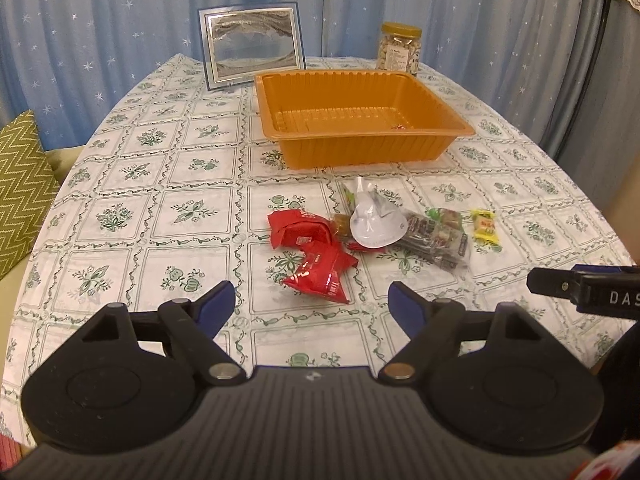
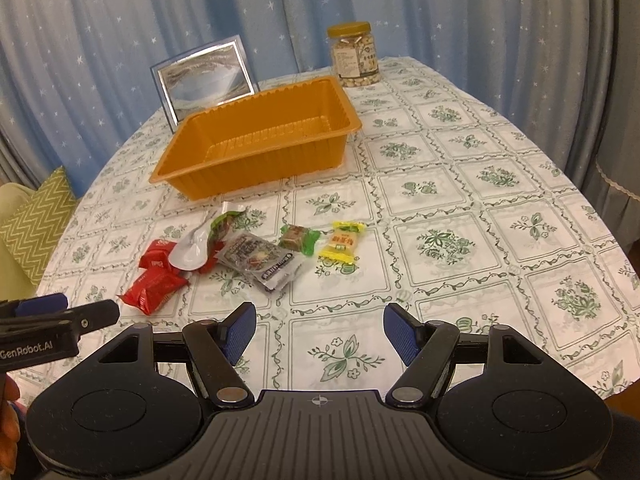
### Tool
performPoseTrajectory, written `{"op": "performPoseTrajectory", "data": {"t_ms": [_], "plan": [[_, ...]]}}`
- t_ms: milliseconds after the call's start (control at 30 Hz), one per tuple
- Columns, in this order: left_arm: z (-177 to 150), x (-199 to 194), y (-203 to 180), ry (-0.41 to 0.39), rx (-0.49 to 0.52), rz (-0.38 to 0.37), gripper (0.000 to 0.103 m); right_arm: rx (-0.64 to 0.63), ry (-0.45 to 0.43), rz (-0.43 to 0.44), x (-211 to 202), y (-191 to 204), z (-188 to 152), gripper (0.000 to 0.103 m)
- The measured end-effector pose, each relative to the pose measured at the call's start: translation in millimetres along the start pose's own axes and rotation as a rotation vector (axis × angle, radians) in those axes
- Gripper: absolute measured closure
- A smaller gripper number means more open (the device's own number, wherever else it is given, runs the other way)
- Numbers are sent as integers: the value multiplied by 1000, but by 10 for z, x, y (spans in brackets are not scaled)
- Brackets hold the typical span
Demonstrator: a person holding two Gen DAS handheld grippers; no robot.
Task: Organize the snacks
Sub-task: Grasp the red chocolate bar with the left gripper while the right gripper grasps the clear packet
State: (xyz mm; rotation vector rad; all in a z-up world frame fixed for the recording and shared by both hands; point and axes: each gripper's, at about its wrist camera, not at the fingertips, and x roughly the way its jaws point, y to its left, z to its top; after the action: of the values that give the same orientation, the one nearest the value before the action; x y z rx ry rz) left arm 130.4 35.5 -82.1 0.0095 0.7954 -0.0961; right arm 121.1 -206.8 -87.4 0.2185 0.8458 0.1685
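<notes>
An empty orange plastic tray (image 1: 452, 125) (image 2: 352, 124) stands mid-table. In front of it lies a loose pile of snacks: two red packets (image 1: 316, 276) (image 2: 152, 286), a white pouch (image 1: 376, 224) (image 2: 190, 250), a dark clear-wrapped packet (image 1: 436, 240) (image 2: 260, 260), a small green-wrapped sweet (image 2: 296, 238) and a yellow packet (image 1: 485, 226) (image 2: 342, 246). My left gripper (image 1: 312, 304) is open and empty, just short of the red packets. My right gripper (image 2: 318, 330) is open and empty, nearer than the pile and to its right.
A framed picture (image 1: 252, 46) (image 2: 206, 76) and a jar of nuts (image 1: 399, 48) (image 2: 355, 56) stand behind the tray. A green zigzag cushion (image 1: 20, 184) (image 2: 36, 220) lies off the table's left side. Blue star curtains hang behind.
</notes>
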Motion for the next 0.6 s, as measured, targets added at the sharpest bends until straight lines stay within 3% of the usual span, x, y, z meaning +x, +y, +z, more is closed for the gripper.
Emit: {"op": "performPoseTrajectory", "data": {"t_ms": [600], "plan": [[146, 724, -69, 71, 183, -21, 56, 19, 56, 0, 393, -132, 11, 32]]}}
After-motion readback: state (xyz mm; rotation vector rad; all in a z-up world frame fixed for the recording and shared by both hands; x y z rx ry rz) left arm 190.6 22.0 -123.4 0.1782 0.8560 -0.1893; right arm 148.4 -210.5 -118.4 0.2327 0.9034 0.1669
